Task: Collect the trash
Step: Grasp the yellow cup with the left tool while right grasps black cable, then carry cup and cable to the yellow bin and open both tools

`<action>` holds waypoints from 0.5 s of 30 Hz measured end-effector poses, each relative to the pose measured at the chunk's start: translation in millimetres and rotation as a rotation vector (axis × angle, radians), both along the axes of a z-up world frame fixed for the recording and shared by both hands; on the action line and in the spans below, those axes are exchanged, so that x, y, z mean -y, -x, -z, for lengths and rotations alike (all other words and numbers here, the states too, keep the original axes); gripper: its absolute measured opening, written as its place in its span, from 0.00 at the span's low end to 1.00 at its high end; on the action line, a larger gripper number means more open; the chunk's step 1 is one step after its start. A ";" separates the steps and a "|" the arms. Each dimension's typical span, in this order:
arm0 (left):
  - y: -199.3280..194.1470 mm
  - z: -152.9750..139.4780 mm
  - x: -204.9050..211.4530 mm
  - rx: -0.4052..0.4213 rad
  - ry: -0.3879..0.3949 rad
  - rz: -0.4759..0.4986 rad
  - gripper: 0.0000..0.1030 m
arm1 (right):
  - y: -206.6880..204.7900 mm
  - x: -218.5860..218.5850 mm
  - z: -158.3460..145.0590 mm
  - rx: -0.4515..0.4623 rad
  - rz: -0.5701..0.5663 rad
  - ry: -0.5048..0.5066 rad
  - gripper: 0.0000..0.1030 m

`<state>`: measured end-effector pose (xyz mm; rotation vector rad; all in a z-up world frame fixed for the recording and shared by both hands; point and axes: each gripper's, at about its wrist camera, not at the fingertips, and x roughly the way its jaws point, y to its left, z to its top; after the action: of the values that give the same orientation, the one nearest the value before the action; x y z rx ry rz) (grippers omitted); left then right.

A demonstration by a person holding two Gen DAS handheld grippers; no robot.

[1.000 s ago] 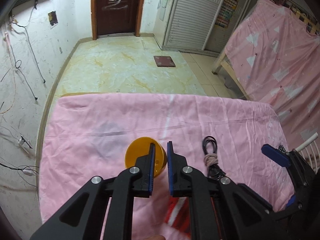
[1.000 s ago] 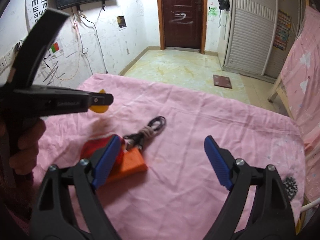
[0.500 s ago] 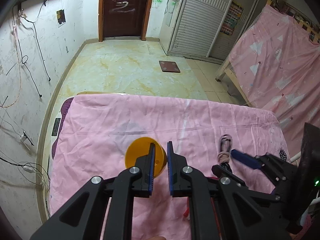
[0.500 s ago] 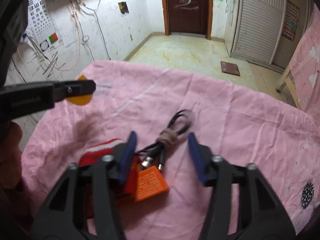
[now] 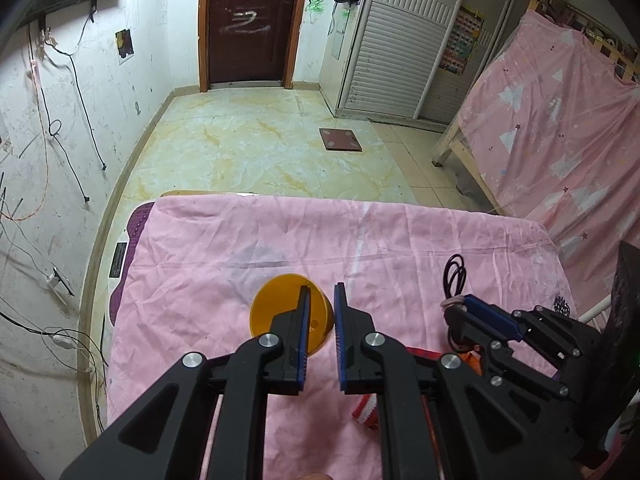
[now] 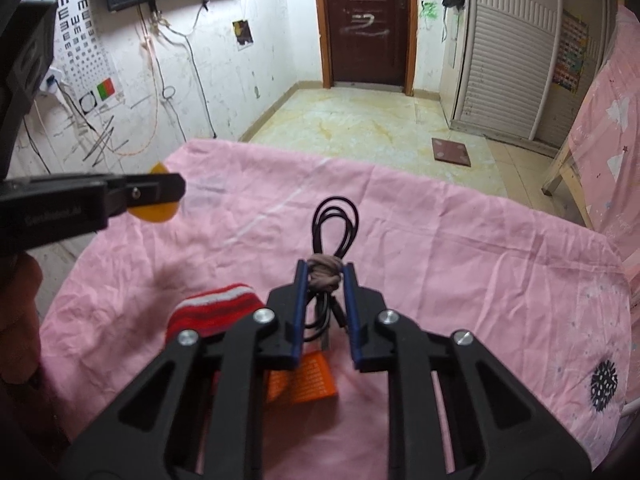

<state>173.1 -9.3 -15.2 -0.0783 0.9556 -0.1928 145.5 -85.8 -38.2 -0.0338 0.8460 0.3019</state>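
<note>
My left gripper [image 5: 320, 300] is shut on the rim of a yellow plastic cup [image 5: 280, 312] and holds it above the pink sheet; the cup also shows in the right wrist view [image 6: 154, 210]. My right gripper [image 6: 324, 274] has closed on a coiled black cable [image 6: 334, 220] at its brown tie [image 6: 324, 272]; the cable also shows in the left wrist view [image 5: 454, 276]. A red striped cloth [image 6: 216, 310] and an orange packet [image 6: 308, 378] lie under my right gripper.
The pink sheet [image 6: 480, 260] covers the table. Beyond its far edge is a tiled floor [image 5: 260, 152] with a brown scale [image 5: 340, 140]. A pink-covered bed frame [image 5: 560, 140] stands to the right. A black patterned spot [image 6: 604, 386] marks the sheet at right.
My right gripper has moved forward over the cable and closed from wide open onto its tied middle. My left gripper has kept hold of the yellow cup and lifted slightly.
</note>
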 end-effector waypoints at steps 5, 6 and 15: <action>9.3 -12.0 10.8 0.029 -0.020 0.012 0.04 | 11.8 15.5 -13.8 0.040 0.027 -0.028 0.16; 11.8 -14.8 15.3 0.035 -0.025 0.018 0.04 | 14.2 17.1 -14.6 0.045 0.031 -0.030 0.15; 29.2 -30.3 51.2 0.066 -0.056 0.068 0.04 | 42.0 64.6 -32.3 0.107 0.120 -0.071 0.16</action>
<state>144.0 -60.5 15.1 0.0119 0.8978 -0.2295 103.5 -150.4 -5.8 0.0658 0.7271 0.2155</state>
